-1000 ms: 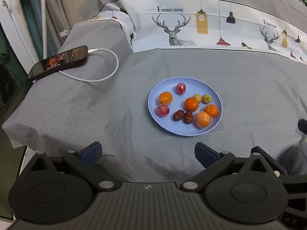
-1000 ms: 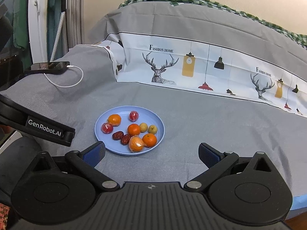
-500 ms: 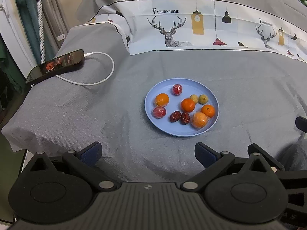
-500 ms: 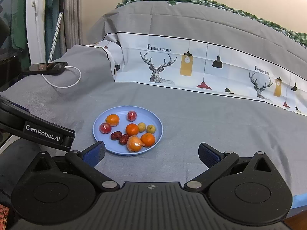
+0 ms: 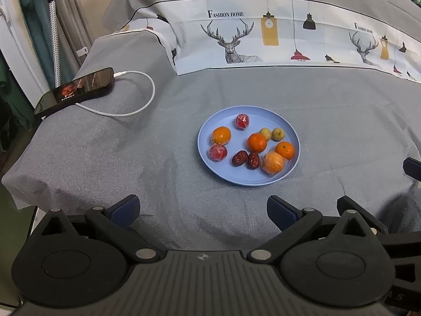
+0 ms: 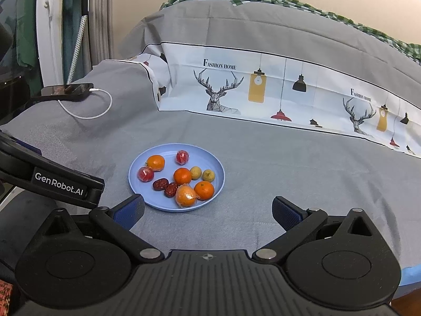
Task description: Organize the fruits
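Blue plate [image 5: 294, 137], mid-bed: oranges, wrapped red fruits, two dates [image 5: 240, 158]. Phone [image 5: 76, 89] at left edge. Left gripper [image 5: 202, 210] and right gripper [image 6: 208, 210] wide apart, empty.

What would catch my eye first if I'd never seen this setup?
Probably the blue plate of small fruit, mid-bed on the grey sheet: oranges, red ones, dark dates. Next, the phone charging at the far left edge. Up close, each open hand-held gripper, left and right, holds nothing.

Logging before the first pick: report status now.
Left gripper open, empty. Right gripper open, empty. Fruits all on blue plate, untouched. Phone and cable far left, nothing blocking.
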`<state>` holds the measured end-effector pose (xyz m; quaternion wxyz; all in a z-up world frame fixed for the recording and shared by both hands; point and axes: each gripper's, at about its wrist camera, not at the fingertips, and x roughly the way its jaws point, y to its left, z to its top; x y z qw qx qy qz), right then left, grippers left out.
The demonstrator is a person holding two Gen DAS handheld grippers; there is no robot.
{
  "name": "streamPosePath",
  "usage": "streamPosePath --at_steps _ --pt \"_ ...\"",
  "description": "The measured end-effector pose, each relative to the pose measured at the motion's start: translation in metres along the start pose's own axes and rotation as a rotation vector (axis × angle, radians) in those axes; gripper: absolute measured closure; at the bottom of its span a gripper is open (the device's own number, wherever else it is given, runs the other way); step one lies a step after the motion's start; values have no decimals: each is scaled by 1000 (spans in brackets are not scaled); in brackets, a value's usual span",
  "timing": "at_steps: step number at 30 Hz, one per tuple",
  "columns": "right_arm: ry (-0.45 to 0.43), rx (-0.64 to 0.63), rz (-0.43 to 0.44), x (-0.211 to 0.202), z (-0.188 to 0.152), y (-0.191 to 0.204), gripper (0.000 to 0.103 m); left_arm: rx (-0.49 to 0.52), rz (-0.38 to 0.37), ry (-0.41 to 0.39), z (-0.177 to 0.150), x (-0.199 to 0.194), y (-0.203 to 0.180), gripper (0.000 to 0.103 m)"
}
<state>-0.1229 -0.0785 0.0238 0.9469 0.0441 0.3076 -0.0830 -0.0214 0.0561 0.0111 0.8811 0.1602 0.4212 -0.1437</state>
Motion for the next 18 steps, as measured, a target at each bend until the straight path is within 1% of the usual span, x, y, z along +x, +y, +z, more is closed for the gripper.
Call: streamPosePath --at_steps 8,13,18 --pt "5 -2 4 3 -1 1 1 4 -8 8 -1 3 -1 0" --pt "7 0 7 5 0 2 1 -21 -46 23 0 6 3 0" --pt "6 -1 20 5 -1 1 1 -4 -10 1 -1 5 0 0"
